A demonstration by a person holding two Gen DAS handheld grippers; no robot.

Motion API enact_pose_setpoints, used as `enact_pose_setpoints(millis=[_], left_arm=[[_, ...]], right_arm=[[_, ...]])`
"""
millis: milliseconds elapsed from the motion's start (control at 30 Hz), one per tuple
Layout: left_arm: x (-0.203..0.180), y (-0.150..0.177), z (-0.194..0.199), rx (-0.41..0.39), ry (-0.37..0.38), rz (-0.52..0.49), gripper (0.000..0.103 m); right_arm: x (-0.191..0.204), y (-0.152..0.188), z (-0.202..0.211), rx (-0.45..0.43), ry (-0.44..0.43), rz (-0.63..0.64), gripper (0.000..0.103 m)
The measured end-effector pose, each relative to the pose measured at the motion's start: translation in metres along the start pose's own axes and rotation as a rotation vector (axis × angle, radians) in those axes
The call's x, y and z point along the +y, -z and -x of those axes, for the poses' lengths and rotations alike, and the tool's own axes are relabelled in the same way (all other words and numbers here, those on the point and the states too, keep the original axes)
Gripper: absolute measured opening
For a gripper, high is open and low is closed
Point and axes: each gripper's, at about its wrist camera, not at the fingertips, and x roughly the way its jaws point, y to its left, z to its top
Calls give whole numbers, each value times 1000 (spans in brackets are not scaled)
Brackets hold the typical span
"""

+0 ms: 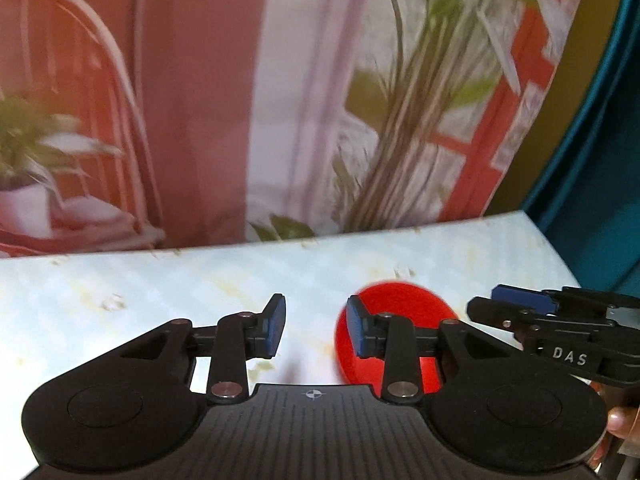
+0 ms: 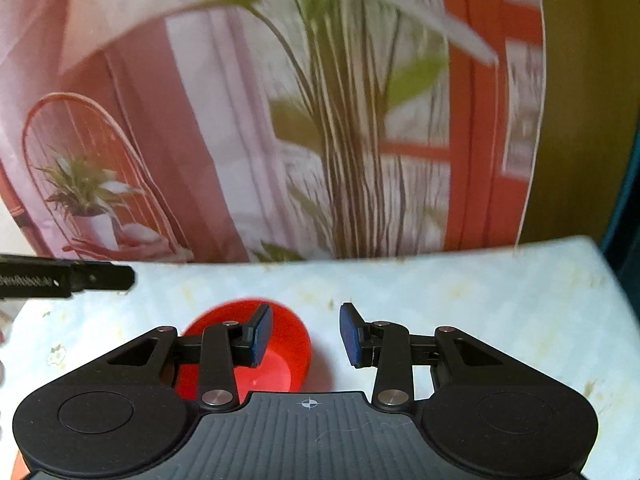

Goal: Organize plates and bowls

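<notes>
A red bowl [image 1: 400,320] sits on the pale patterned table [image 1: 160,292]. In the left wrist view it lies behind the right finger of my left gripper [image 1: 316,328], which is open and empty above the table. My right gripper [image 1: 516,300] shows at the far right of that view. In the right wrist view the red bowl [image 2: 280,356] lies below the left finger of my right gripper [image 2: 306,336], which is open and empty. The tip of the left gripper [image 2: 100,276] enters at the left edge.
A printed backdrop [image 1: 280,100] with plants and a pink chair stands along the table's far edge [image 2: 360,260]. A teal surface [image 1: 600,160] lies beyond the table's right corner. A hand [image 1: 620,420] holds the right gripper.
</notes>
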Motion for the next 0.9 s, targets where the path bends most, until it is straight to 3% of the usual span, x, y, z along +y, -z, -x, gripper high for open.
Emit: enact_pose_setpoints(millis=[433,567,667,900], left_arm=[[-1,21,-48,100,35,13,34],[-6,22,-50,102,38,-13,16],[-10,23,-48,95,54,-27,14],[-21,15,-27,44,65,-54,13]], right_arm=[[1,31,-25,91,-24,-76,32],[3,32,-27,94,-30,-86,25],[4,32,-27,100,-35,-86,15],[0,24,-13,46,-16,-105,11]])
